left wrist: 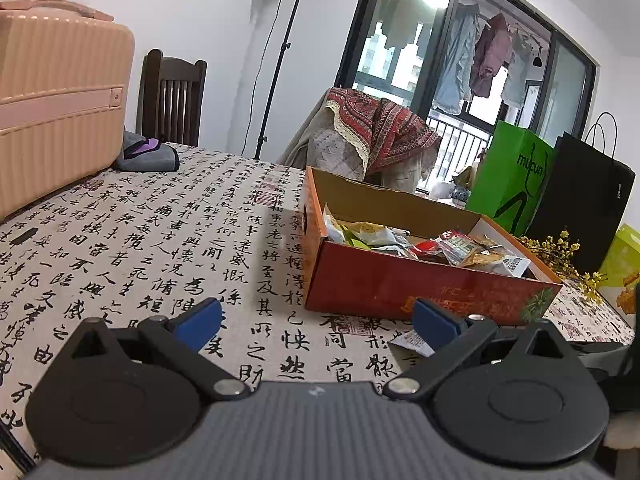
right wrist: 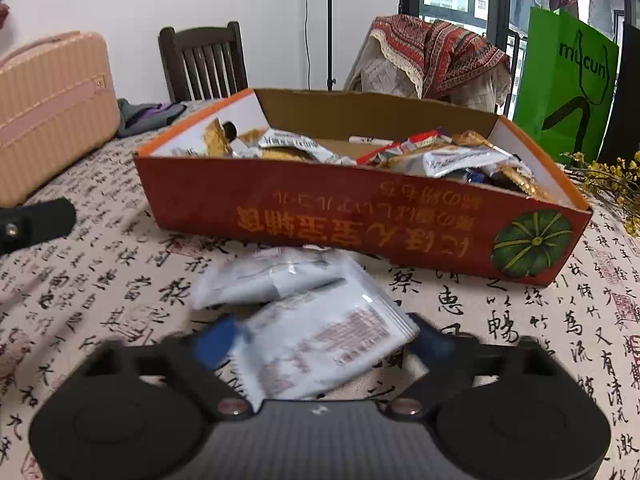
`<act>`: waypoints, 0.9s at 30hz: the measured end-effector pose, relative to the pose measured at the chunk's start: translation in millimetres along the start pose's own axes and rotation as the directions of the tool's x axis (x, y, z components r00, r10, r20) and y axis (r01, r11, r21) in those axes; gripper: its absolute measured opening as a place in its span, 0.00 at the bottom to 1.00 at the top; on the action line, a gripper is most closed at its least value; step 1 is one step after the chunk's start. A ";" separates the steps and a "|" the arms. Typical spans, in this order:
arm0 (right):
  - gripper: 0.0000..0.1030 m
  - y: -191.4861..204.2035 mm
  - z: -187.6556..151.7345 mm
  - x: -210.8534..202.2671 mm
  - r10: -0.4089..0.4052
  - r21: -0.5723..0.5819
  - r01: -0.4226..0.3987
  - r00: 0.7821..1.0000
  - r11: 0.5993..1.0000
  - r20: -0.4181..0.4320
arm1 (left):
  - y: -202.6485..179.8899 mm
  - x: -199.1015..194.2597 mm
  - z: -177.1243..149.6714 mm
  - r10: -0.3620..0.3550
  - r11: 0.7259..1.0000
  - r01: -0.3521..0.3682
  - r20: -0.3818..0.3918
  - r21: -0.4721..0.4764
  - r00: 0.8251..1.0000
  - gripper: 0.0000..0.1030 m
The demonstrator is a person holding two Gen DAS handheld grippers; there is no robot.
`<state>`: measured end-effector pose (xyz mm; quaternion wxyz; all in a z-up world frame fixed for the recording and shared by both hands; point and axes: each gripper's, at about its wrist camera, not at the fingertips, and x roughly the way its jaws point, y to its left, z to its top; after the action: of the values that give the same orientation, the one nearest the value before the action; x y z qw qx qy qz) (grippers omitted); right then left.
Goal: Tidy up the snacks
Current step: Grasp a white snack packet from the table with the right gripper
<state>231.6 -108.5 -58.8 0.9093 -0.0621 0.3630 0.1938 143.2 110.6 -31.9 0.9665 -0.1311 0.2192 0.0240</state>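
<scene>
White crinkled snack packet (right wrist: 316, 340), printed label

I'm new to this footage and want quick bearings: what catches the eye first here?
First, the red cardboard box heaped with snack packets, standing mid-table on the calligraphy-print tablecloth. Next, the white snack packets lying on the cloth in front of the box, one between the right gripper's blue pads, though a grip cannot be confirmed. A bright green shopping bag stands behind the box.

Two snack packets (right wrist: 304, 312) lie on the tabletop (right wrist: 500, 320) before the box (right wrist: 360, 216); a suitcase (right wrist: 52, 108) stands far left.
</scene>
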 end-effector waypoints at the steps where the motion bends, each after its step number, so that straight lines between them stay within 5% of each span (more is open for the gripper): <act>1: 0.75 -0.7 -0.2 -1.3 0.001 0.000 -0.001 1.000 1.000 -0.001 | 0.5 0.0 0.1 0.001 1.000 -0.001 0.000 -0.003 1.000 1.00; 6: 0.59 -9.7 -5.3 -16.1 0.031 0.001 -0.031 0.999 1.000 0.041 | 3.2 -0.9 0.8 0.004 1.000 -0.004 0.006 -0.018 1.000 1.00; 7: 0.41 -11.2 -5.9 -20.3 0.038 -0.003 -0.038 0.998 0.999 0.054 | 3.9 -0.4 0.9 0.004 1.000 -0.004 0.004 -0.022 1.000 1.00; 9: 0.24 -14.4 -6.5 -29.7 0.059 -0.006 -0.059 0.996 0.998 0.074 | 4.8 0.3 1.0 0.006 1.000 -0.006 0.001 -0.025 1.000 1.00; 17: 0.19 -23.8 -11.4 -50.3 0.098 -0.007 -0.098 0.987 0.995 0.124 | 7.0 0.9 0.7 0.013 0.999 -0.013 -0.002 -0.037 1.000 1.00; 19: 0.27 -24.9 -11.0 -47.6 0.088 -0.006 -0.087 0.990 0.996 0.113 | 7.2 0.7 0.5 0.013 0.999 -0.014 -0.003 -0.036 1.000 1.00; 21: 0.78 -24.8 -11.2 -43.9 0.079 -0.012 -0.078 0.992 0.997 0.101 | 7.1 0.6 0.6 0.012 0.999 -0.012 -0.001 -0.038 1.000 1.00; 22: 0.88 -23.0 -11.5 -42.3 0.090 -0.020 -0.088 0.991 0.996 0.099 | 7.0 0.4 0.4 0.010 0.999 -0.010 0.000 -0.038 1.000 1.00; 23: 0.96 -20.7 -11.6 -40.8 0.103 -0.036 -0.100 0.990 0.994 0.095 | 6.7 0.6 0.4 0.009 0.999 -0.009 0.000 -0.038 1.000 1.00; 27: 0.96 -5.3 -7.7 -25.1 0.093 -0.134 -0.087 0.995 0.987 0.039 | 6.5 -0.3 -0.2 0.003 0.999 -0.003 0.003 -0.038 1.000 1.00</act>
<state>212.2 -123.0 -47.4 0.9015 -0.1010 0.3311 0.2596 142.2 116.8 -33.5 0.9642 -0.1491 0.2173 0.0298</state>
